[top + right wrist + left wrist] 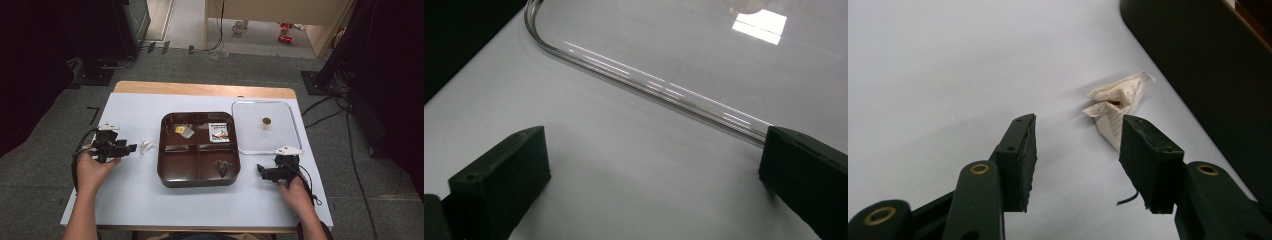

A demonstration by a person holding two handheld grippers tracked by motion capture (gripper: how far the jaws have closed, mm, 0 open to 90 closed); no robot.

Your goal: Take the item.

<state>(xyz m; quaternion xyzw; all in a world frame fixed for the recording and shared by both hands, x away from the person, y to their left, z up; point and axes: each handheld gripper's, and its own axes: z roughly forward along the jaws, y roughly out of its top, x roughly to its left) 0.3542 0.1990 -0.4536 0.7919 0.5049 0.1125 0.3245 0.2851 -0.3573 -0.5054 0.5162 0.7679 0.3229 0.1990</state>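
Now the left claw (134, 148), at the left of the high view, has its jaws apart and nothing between them. A small folded paper packet (1117, 102) lies on the white worktop (130, 195) just ahead of the jaw tips, near the brown divided tray (198, 181) in the middle of the frame. The right claw (259, 169), at the lower right, has its jaws wide apart over bare worktop, near the clear lid (649, 82).
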